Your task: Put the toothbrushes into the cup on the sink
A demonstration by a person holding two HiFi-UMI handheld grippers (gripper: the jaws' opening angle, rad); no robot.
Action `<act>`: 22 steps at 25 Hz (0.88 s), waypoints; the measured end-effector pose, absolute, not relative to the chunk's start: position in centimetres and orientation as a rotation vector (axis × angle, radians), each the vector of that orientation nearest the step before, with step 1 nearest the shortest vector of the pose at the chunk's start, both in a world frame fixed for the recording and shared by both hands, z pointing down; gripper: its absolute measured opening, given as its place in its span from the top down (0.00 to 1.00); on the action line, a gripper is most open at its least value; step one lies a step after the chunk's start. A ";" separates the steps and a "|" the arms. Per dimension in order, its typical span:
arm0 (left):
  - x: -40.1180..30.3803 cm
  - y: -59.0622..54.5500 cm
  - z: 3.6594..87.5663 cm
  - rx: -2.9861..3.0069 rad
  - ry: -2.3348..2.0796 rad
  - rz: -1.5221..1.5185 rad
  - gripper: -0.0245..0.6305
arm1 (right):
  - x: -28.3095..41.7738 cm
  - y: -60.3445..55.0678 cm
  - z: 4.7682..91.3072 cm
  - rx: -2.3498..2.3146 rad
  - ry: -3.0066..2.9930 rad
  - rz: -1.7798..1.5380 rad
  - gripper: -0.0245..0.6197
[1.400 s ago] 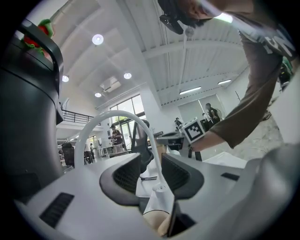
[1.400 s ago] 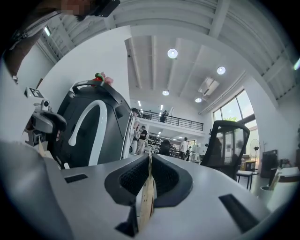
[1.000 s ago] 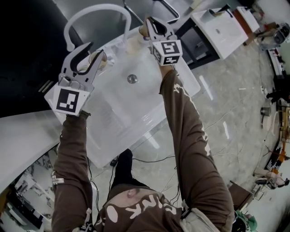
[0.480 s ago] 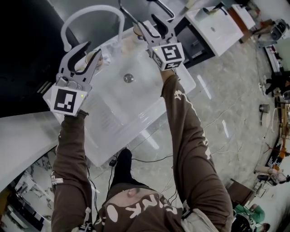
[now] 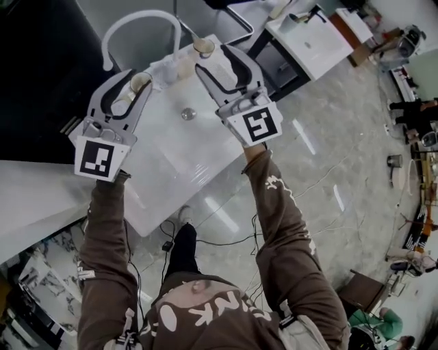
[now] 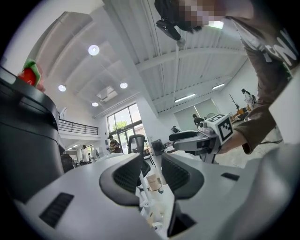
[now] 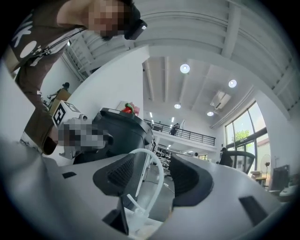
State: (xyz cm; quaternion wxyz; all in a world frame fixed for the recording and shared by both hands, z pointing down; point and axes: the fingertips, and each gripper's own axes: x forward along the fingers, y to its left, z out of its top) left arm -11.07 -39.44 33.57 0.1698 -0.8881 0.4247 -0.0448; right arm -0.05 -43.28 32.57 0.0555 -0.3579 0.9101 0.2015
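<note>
- Left tongs (image 5: 139,78) gape, a thin white stick (image 6: 142,186) between them.
- Tan paper cup (image 5: 203,46) stands on the white sink's (image 5: 164,150) far rim, beside the curved white faucet (image 5: 140,15).
- Right tongs (image 5: 212,57), empty, have just been spreading, now drawn back from that cup.

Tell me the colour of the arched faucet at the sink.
The faucet is white; it shows best in the head view.

1. The person's brown top (image 5: 205,316) has big white block letters across it. They are upside down in the head view. An N and a K can be made out; the rest I cannot read.
2. The left gripper view catches part of the same print, with an N near the edge.
3. The left gripper (image 5: 135,81) and the right gripper (image 5: 215,61) each carry a marker cube (image 5: 98,158) printed with a black-and-white square code pattern.
</note>
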 end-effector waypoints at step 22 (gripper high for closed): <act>-4.6 -10.6 29.2 -2.638 1.068 -0.106 0.79 | 4.7 -10.0 29.5 -1.222 2.766 0.545 0.73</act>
